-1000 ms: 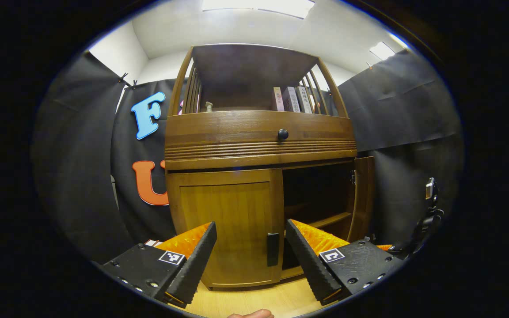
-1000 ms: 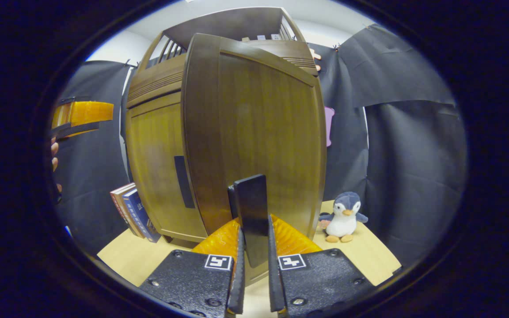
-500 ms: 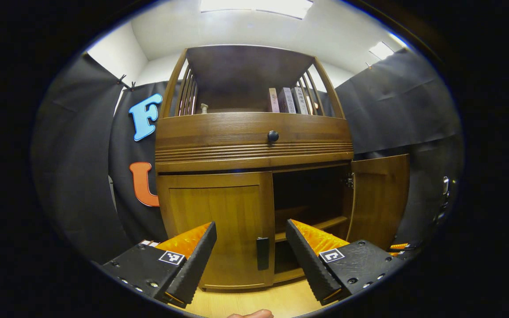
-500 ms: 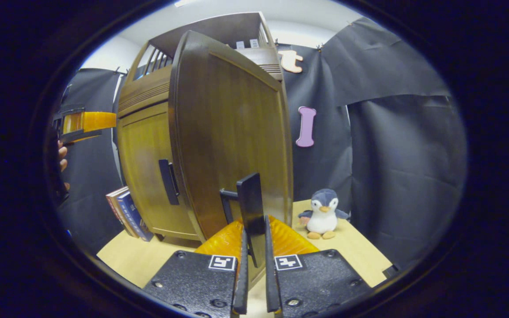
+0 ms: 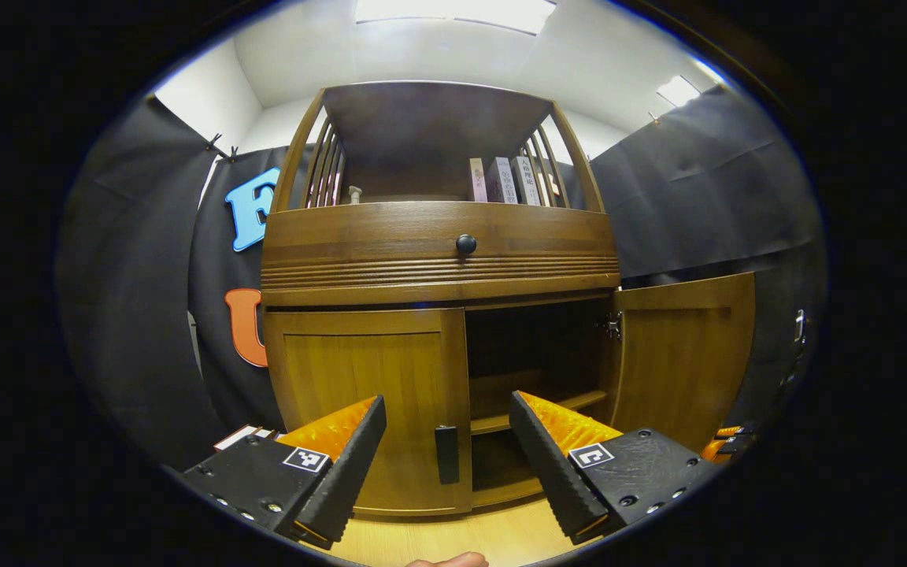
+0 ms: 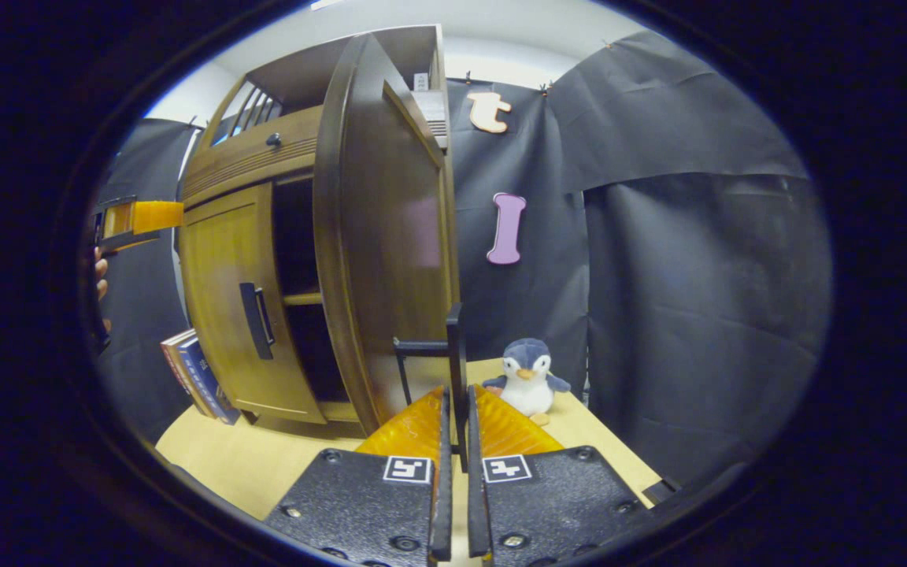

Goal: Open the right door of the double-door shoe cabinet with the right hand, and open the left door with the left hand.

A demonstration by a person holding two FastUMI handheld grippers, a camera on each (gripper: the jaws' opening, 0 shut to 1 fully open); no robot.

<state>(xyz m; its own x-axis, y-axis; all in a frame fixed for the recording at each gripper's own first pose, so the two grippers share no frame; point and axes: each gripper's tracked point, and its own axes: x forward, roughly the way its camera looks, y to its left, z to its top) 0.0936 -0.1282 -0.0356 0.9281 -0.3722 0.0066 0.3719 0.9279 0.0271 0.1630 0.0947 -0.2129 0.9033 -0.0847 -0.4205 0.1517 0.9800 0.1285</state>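
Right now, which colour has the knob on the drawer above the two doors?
Black. The round knob shows best in the left gripper view.

Bright ceiling panels (image 5: 453, 12) at the top of the left gripper view light the scene evenly and blow out to white. The cabinet's open compartment (image 5: 536, 346) lies in deep shadow, its depth hard to judge. Straight edges bow toward the rim of both views. A soft sheen sits on the open door (image 6: 410, 236) in the right gripper view.
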